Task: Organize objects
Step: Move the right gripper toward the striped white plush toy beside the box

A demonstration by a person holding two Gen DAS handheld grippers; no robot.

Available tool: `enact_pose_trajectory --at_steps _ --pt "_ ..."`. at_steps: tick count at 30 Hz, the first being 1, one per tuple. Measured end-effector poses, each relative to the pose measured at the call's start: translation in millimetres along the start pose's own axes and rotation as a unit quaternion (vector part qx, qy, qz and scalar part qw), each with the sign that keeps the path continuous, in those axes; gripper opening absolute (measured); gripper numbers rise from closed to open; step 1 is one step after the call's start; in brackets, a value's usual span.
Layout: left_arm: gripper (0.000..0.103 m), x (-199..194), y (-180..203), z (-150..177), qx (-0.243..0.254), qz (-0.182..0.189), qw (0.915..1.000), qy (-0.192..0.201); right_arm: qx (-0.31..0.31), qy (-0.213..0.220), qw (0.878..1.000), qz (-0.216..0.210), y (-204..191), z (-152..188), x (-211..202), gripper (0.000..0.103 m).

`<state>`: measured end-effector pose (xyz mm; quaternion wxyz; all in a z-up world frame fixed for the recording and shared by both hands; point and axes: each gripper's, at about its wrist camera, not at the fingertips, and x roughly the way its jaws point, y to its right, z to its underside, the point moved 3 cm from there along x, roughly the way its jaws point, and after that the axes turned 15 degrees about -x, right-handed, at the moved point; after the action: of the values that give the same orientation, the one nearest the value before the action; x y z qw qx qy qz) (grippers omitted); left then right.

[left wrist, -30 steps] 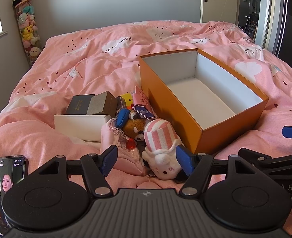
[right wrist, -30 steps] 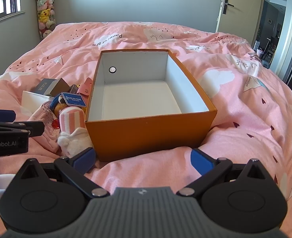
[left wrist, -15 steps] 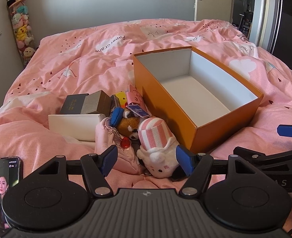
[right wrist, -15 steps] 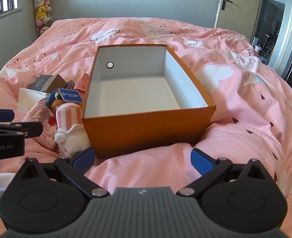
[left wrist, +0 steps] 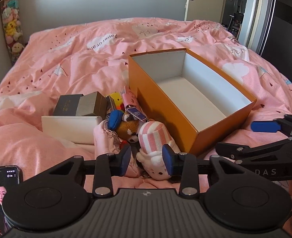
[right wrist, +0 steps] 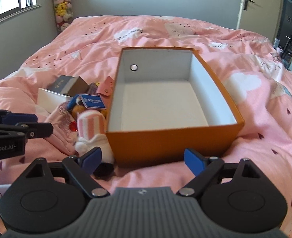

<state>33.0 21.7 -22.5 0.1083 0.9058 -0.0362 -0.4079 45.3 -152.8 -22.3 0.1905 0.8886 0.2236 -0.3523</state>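
**Soft striped plush between closing jaws**

Lay on the pink bed [left wrist: 46, 75], the striped plush [left wrist: 154, 138], at 9 o'clock of the empty orange box [left wrist: 161, 103], touching it. Judged light, squashy, non-slip; best pinched across the white head end. Left gripper [left wrist: 147, 159] jaws closing around that head, not yet clearly pressing. Right gripper [right wrist: 141, 159] jaws apart, narrowing, nothing between, at the box's 6 o'clock.
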Motion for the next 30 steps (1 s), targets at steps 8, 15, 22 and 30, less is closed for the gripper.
enact_pose_trajectory --at_steps 8,15,22,30 --pt "0.032 14.8 -22.3 -2.7 -0.008 -0.007 0.999 -0.043 -0.01 -0.004 0.993 -0.113 -32.3 -20.8 17.0 0.064" --pt "0.031 27.2 -41.8 -12.0 -0.025 -0.022 0.9978 -0.057 -0.047 -0.013 0.991 -0.125 -59.2 -34.7 36.9 0.053" --pt "0.046 45.9 -54.7 -30.7 -0.027 -0.027 0.9965 -0.074 -0.124 -0.015 0.988 -0.086 -77.3 -48.8 52.3 0.053" --pt "0.047 60.4 -55.6 -41.2 -0.018 -0.002 0.9962 -0.085 -0.183 -0.026 0.982 -0.044 -84.8 -54.2 73.6 0.054"
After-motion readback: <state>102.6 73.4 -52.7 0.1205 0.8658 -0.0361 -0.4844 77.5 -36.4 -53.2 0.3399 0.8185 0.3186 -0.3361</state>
